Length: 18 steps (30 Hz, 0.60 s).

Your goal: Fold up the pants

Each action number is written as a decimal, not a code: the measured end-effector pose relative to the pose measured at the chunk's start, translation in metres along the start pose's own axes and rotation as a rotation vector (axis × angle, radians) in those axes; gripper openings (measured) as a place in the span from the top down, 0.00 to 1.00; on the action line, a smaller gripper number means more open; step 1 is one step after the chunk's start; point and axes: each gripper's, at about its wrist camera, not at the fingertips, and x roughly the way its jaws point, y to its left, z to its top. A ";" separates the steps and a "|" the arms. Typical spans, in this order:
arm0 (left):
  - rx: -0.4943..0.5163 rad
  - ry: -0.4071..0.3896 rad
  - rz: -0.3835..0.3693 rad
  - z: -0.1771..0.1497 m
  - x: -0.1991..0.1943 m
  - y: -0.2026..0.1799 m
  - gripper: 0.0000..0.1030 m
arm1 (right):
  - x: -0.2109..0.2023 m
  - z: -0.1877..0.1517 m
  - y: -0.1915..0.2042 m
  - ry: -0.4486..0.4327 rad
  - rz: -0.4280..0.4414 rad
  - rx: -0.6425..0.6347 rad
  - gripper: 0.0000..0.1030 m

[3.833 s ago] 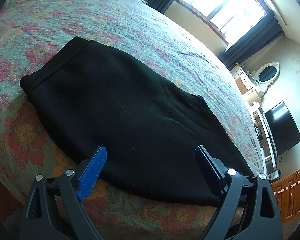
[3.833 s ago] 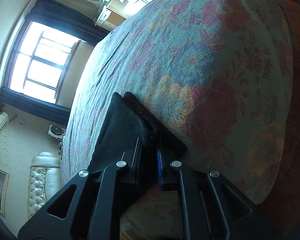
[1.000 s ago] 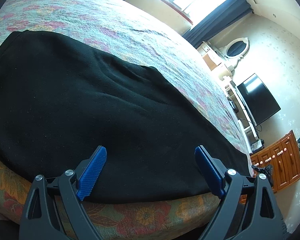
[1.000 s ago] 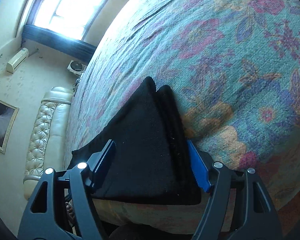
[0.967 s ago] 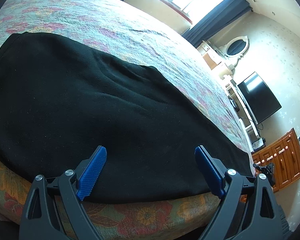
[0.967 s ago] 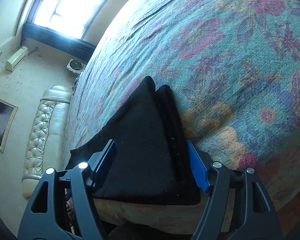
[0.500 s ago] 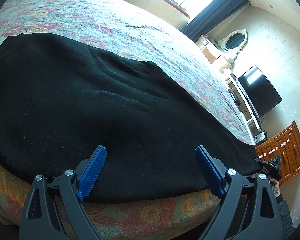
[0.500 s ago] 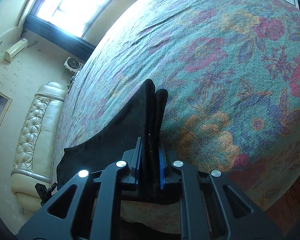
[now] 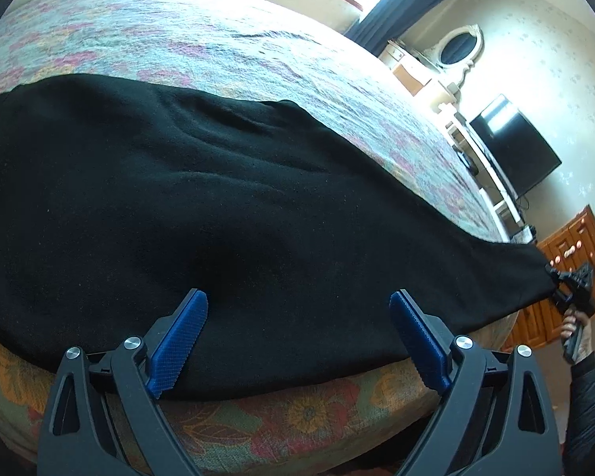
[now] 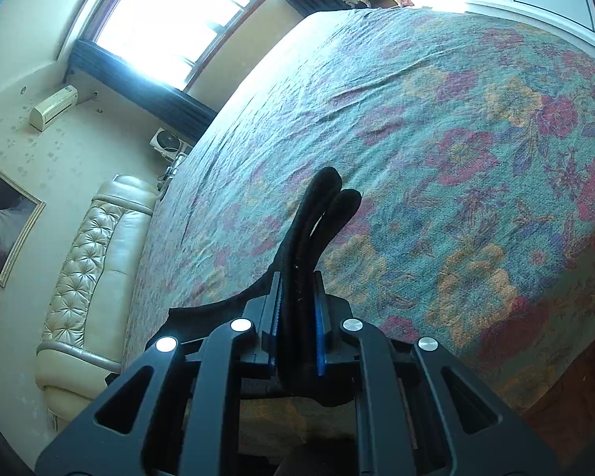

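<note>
Fabric of the single pair of black, soft knit pants (image 9: 202,206) is judged limp and light, likely to sag and slide between holds, so it is best taken at doubled hems or the waistband edge. The pants are spread along the near edge of the one floral bedspread (image 9: 258,51). Two grippers are counted: the left gripper (image 9: 297,337) is held open over the cloth's near edge, while the right gripper (image 10: 297,325) is clamped on the bunched leg ends, lifted at the bed's corner.
</note>
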 end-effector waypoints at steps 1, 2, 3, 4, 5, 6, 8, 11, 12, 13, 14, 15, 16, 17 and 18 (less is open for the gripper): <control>0.025 0.007 0.017 0.000 0.000 -0.004 0.11 | 0.001 -0.001 0.010 0.000 0.002 -0.004 0.88; 0.038 0.004 0.032 -0.001 -0.001 -0.007 0.11 | -0.001 0.000 0.019 -0.001 0.010 -0.012 0.88; 0.039 -0.001 0.042 -0.002 -0.002 -0.009 0.11 | -0.001 -0.002 0.027 -0.004 0.020 -0.021 0.88; 0.033 -0.004 0.046 -0.002 -0.004 -0.010 0.11 | -0.002 -0.002 0.037 -0.004 0.030 -0.031 0.88; 0.025 -0.003 0.045 0.000 -0.004 -0.010 0.11 | -0.003 -0.003 0.047 -0.006 0.039 -0.040 0.88; 0.015 -0.003 0.041 0.001 -0.005 -0.010 0.11 | -0.003 -0.003 0.057 -0.010 0.046 -0.050 0.88; -0.014 -0.008 0.030 0.004 -0.010 -0.008 0.11 | -0.003 -0.005 0.076 -0.016 0.057 -0.072 0.88; -0.054 -0.043 0.024 0.007 -0.022 -0.002 0.11 | -0.002 -0.007 0.106 -0.022 0.072 -0.106 0.88; -0.062 -0.054 0.027 0.008 -0.026 0.000 0.11 | -0.001 -0.008 0.116 -0.021 0.075 -0.117 0.88; -0.068 -0.062 0.031 0.010 -0.030 0.002 0.11 | 0.000 -0.009 0.126 -0.020 0.074 -0.131 0.88; -0.074 -0.069 0.037 0.011 -0.033 0.004 0.11 | 0.002 -0.010 0.137 -0.016 0.074 -0.147 0.88; -0.081 -0.076 0.048 0.012 -0.036 0.007 0.11 | 0.004 -0.012 0.147 -0.014 0.076 -0.158 0.88; -0.088 -0.082 0.062 0.012 -0.039 0.009 0.11 | 0.006 -0.013 0.157 -0.012 0.077 -0.169 0.88; -0.094 -0.083 0.074 0.012 -0.041 0.011 0.11 | 0.010 -0.014 0.168 -0.005 0.081 -0.179 0.88; -0.100 -0.082 0.085 0.012 -0.043 0.014 0.11 | 0.013 -0.015 0.177 0.002 0.088 -0.187 0.88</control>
